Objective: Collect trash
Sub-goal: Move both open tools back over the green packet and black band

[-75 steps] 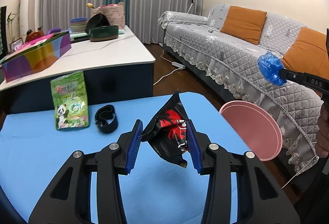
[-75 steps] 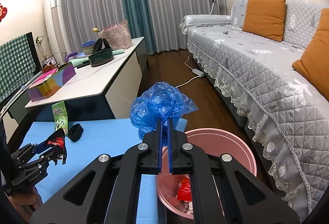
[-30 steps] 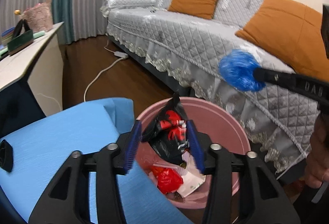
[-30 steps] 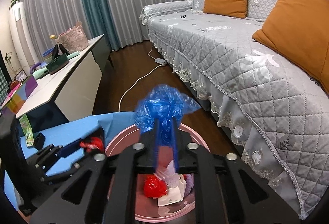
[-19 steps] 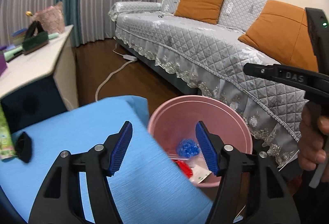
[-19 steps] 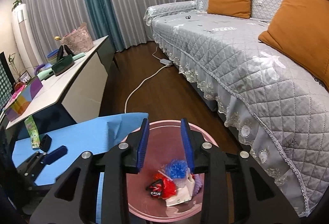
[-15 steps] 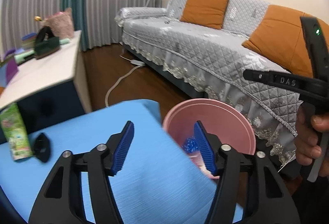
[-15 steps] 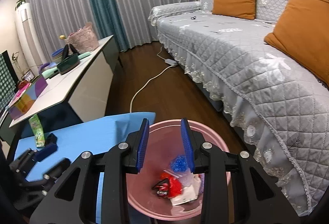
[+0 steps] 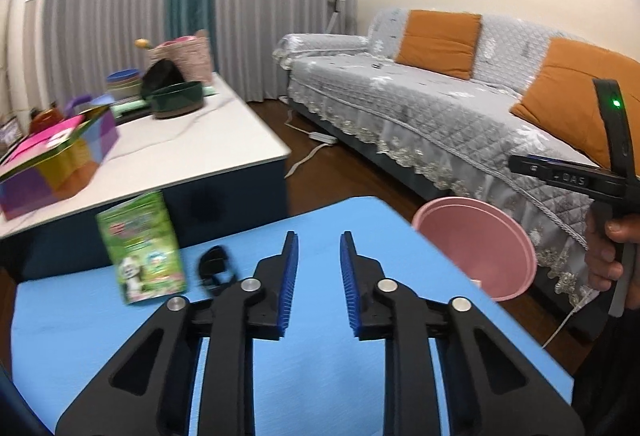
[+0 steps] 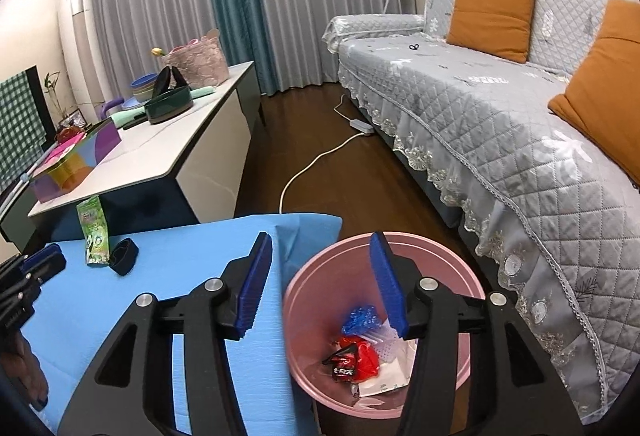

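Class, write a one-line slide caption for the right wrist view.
Open right gripper above pink bin of trash, beside blue table.

Both our grippers are open and hold nothing.

Our left gripper (image 9: pixel 318 236) points forward with its two blue fingers (image 9: pixel 289 276) apart. Our right gripper (image 10: pixel 322 240) has its fingers spread even wider. In the left view we see our right hand (image 9: pixel 604 256) wrapped around the right gripper's handle, off to the side.
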### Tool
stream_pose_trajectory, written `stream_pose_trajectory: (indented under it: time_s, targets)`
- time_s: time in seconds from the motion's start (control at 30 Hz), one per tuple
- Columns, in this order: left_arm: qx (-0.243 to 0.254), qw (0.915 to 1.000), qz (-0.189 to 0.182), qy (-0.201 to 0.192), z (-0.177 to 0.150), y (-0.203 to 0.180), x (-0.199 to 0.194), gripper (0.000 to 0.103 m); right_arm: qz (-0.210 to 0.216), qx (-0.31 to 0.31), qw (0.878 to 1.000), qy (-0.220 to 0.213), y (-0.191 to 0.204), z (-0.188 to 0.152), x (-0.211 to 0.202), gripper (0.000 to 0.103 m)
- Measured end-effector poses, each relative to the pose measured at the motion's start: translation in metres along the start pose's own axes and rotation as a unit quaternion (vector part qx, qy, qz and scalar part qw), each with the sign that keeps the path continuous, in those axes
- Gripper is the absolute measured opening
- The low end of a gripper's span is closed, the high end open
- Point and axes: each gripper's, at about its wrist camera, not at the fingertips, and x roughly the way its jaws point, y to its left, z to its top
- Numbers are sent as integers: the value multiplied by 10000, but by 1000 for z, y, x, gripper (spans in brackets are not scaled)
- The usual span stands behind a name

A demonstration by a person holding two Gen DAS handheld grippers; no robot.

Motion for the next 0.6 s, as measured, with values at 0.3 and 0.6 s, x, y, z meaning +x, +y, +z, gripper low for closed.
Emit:
stream_pose_trajectory:
  time_s: [0.3, 0.6]
  targets:
    - [-866, 9949, 498, -102, -24, 71, -17, 18, 175, 13, 9998, -119, 22, -1, 3, 44]
    - [-1401, 9833, 1153, -147, -37, 134, -23, 18, 683, -97, 9976, 27, 64, -6, 25, 28]
